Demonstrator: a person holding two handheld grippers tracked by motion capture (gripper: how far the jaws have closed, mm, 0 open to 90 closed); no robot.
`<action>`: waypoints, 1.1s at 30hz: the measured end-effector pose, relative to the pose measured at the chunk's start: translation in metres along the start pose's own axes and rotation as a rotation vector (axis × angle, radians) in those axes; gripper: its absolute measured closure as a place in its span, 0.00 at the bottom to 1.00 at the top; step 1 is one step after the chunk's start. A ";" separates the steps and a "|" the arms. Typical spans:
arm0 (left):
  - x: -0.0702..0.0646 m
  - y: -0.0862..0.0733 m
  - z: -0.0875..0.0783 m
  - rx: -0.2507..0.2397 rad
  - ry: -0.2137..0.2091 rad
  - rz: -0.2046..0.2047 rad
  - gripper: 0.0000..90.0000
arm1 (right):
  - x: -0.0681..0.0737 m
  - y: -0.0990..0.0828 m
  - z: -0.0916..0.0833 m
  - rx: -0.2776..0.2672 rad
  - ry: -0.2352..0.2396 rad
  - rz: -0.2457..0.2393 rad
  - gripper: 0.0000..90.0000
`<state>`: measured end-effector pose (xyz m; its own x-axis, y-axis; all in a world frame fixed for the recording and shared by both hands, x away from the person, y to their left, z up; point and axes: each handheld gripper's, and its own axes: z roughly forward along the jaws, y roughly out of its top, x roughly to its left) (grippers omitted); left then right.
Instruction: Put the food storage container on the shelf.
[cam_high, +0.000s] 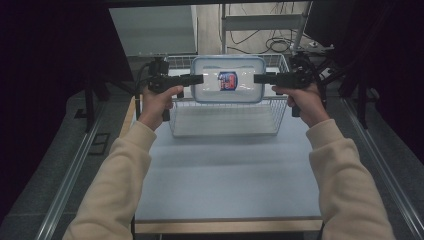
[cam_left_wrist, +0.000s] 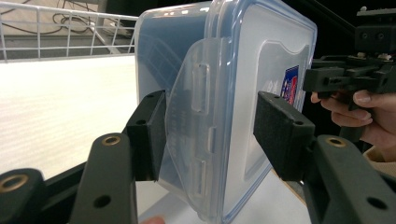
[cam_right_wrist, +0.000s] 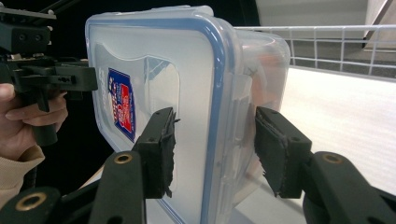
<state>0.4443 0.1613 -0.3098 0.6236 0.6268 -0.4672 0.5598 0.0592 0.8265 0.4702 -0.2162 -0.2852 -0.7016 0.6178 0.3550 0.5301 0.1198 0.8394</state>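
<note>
Table: the pale blue-grey rectangular tabletop (cam_high: 225, 175) lies bare in front of the person, so nothing blocks the arms as they reach forward.
Basket: the white wire rectangular basket (cam_high: 225, 120) sits at the table's far edge with its open top up; probably the box's place, though whether the box is going in or coming out cannot be told.
Box: the clear plastic rectangular container with a blue-rimmed snap lid and a red-and-blue label (cam_high: 228, 79) hangs above the basket, lid up and level, held by its two short ends so it does not tip.
Left gripper: the black two-jaw left gripper (cam_left_wrist: 210, 126) straddles the box's left end over the clip flap; the jaws sit close on either side, one pad against the flap, the other with a gap visible, so a firm clamp cannot be told.
Right gripper: the black two-jaw right gripper (cam_right_wrist: 212, 140) brackets the opposite end likewise; contact also unclear.
</note>
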 end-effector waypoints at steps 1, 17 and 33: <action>0.003 0.001 0.002 0.000 -0.003 -0.010 0.50 | -0.002 0.002 0.002 0.001 -0.004 0.001 0.55; 0.033 0.010 0.017 0.004 -0.028 -0.137 0.51 | -0.026 0.018 0.026 0.014 -0.006 0.112 0.54; 0.052 0.023 0.040 0.012 -0.003 -0.220 0.44 | -0.034 0.020 0.041 -0.015 -0.063 0.229 0.47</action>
<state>0.5113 0.1643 -0.3273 0.4877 0.5972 -0.6368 0.6890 0.1847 0.7009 0.5244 -0.2030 -0.2979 -0.5326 0.6747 0.5110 0.6645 -0.0405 0.7462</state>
